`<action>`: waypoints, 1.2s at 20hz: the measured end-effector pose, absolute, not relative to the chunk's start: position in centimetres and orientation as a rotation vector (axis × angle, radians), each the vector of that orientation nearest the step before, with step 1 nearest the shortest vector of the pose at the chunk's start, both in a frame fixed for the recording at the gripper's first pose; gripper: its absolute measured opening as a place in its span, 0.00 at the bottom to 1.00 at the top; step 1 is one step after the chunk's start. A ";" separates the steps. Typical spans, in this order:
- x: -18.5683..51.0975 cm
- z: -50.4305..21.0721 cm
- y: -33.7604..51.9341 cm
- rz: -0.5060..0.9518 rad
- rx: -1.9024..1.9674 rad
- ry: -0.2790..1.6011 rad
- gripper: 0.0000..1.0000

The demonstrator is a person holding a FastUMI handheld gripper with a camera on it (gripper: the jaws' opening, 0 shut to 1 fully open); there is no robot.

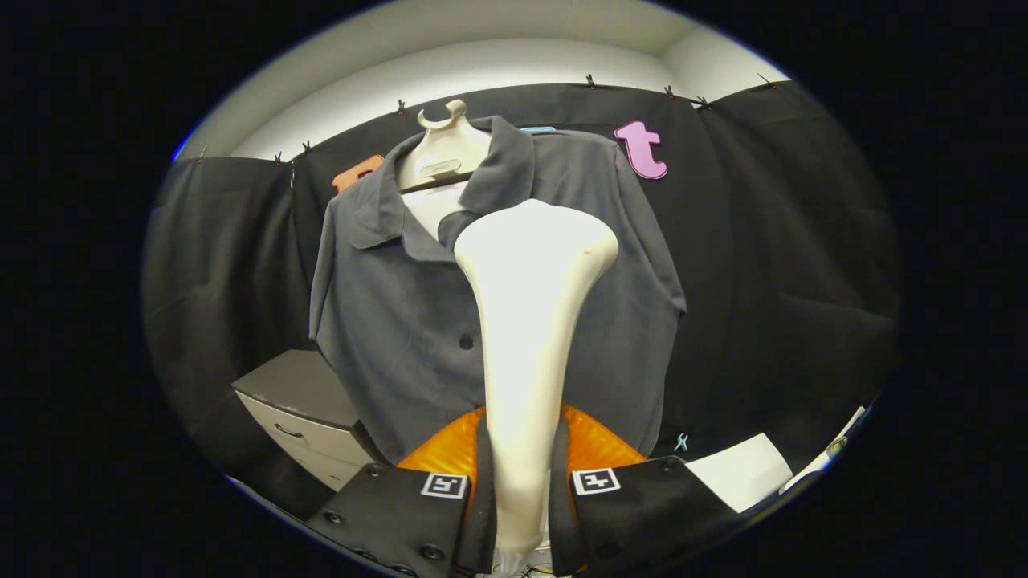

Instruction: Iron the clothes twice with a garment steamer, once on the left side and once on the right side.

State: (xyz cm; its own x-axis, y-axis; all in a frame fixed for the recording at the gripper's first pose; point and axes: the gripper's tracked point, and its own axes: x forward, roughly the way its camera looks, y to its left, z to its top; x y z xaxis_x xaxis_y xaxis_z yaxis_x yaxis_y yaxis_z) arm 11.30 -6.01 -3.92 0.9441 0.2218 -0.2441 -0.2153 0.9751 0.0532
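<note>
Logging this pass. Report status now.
Gripper shut on garment steamer, head raised before grey shirt on hanger. Contact with cloth unclear. Drawer cabinet beside the shirt hem.

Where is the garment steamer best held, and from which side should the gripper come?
Grip the garment steamer low on its narrow handle, coming from the base end, as the gripper does now, one finger pressing on each side. The handle is slim there and widens to a broad head toward the grey shirt, so the head is too wide to clamp.
</note>
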 end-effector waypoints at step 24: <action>15.2 -11.2 -7.4 0.291 -0.022 0.321 0.34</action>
